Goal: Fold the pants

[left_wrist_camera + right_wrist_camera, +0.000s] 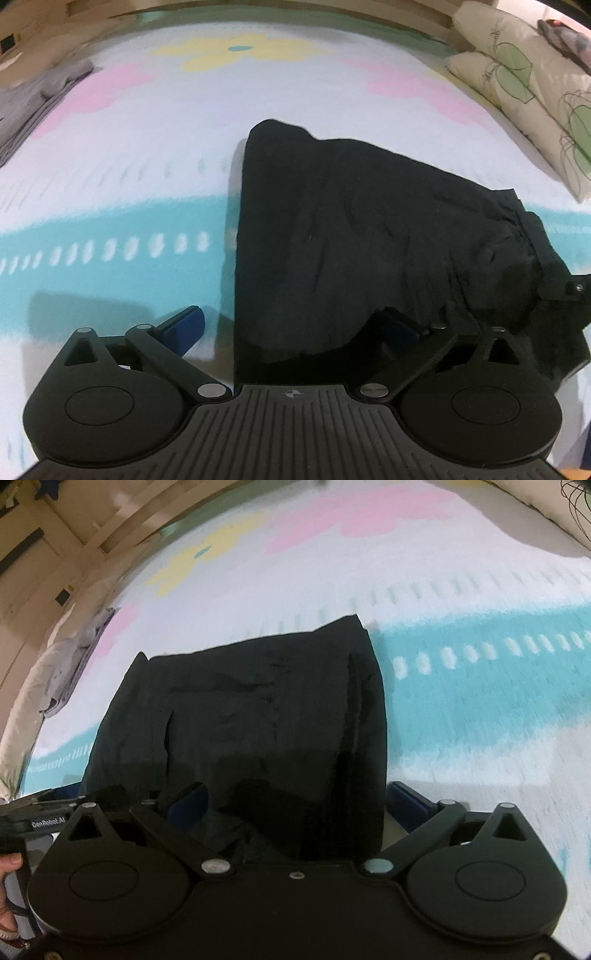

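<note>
The black pants [362, 229] lie folded into a compact block on the flowered bed sheet [147, 155]. My left gripper [295, 328] is open; its jaws straddle the near left edge of the pants, with the right fingertip [399, 325] over the cloth. In the right wrist view the pants [258, 709] fill the middle. My right gripper [303, 797] is open, with both blue fingers straddling the near end of the fold. The left gripper's body [48, 819] shows at the left edge of that view.
A folded grey garment [33, 107] lies at the far left of the bed; it also shows in the right wrist view [74, 664]. Cream pillows with green leaf print [524, 85] sit at the far right. A wooden bed frame [258, 7] runs along the back.
</note>
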A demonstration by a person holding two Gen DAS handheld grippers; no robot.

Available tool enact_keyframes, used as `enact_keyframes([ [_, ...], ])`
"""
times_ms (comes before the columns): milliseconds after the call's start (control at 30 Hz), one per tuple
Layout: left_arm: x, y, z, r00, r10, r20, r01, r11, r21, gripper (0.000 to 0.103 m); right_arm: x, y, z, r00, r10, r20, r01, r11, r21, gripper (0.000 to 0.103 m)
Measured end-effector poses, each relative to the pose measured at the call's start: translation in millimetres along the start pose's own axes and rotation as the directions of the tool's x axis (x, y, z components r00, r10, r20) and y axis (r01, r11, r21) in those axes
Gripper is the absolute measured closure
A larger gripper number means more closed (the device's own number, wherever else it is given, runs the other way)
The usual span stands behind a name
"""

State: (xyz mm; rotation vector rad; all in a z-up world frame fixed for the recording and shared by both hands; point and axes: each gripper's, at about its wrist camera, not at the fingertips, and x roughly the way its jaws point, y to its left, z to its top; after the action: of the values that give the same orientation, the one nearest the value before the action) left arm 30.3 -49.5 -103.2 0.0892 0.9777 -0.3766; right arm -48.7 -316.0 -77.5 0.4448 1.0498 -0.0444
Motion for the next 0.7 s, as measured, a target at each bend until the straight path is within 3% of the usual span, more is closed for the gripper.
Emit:
enact_keyframes([
  [400,7,0,7,0.999,-0.039,0.023,0.039,0.999,0.034,0.001,2,7,-9,0.995,-0.029,0.1,0.035,0.998,-0.058,0.0],
  [700,3,5,3,0.996,-0.091,0.023,0.089,0.993,0.076,0.001,9,14,9,0.999,-0.038,-0.037,0.033,0.992,-0.121,0.0],
])
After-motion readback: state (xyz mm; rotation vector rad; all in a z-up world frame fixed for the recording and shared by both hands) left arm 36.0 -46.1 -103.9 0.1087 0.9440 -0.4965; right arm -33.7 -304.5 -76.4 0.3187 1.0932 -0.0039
